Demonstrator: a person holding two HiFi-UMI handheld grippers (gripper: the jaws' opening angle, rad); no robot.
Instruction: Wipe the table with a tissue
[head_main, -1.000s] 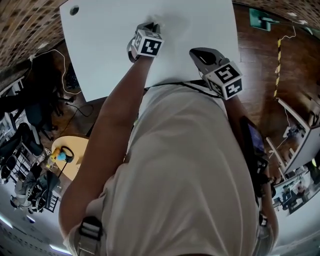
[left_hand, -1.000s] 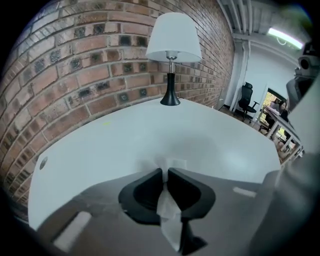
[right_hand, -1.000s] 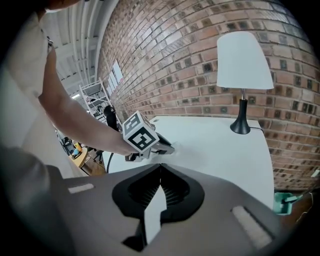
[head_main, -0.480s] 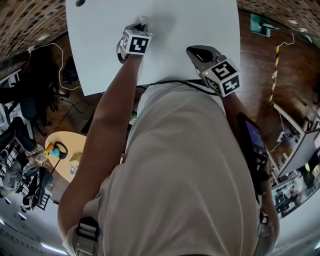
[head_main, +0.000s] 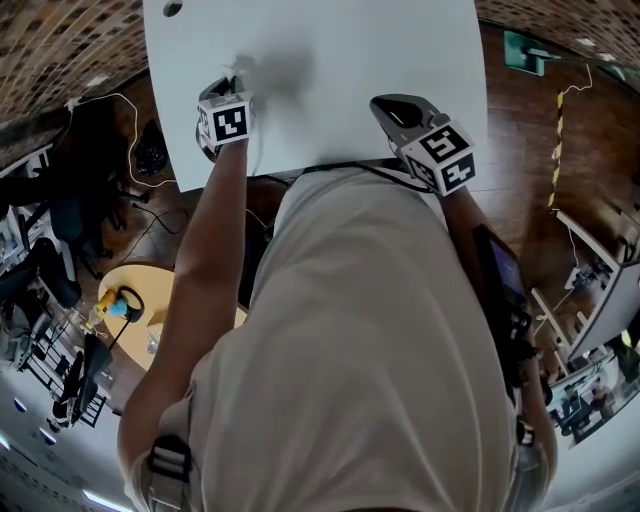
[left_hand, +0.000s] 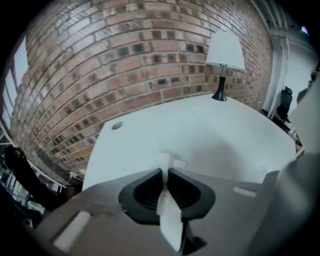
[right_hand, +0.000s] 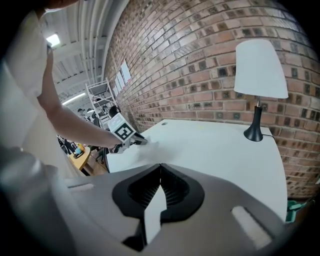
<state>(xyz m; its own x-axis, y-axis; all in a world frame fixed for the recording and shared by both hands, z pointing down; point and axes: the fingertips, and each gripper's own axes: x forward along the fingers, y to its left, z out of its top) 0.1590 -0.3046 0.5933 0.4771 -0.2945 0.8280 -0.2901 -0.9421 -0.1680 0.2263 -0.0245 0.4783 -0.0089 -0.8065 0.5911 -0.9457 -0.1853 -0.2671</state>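
The white table (head_main: 380, 50) fills the top of the head view. My left gripper (head_main: 237, 82) is near its left edge, tips down on the top, shut on a small white tissue (left_hand: 170, 161) that pokes out past the jaws. The right gripper view shows that gripper (right_hand: 142, 141) from the side, the tissue blurred at its tip. My right gripper (head_main: 398, 106) hovers over the table's near edge, right of the left one. Its jaws (right_hand: 160, 167) are shut with nothing between the pads.
A lamp (right_hand: 260, 75) with a white shade and black base stands at the table's far corner by the brick wall. A cable hole (head_main: 172, 8) sits at the far left corner. Beyond the left edge the floor holds cables and a small round wooden table (head_main: 150, 300).
My left gripper has slid leftward across the table with the tissue, from mid-table to near the left edge. The right gripper has stayed about where it was.
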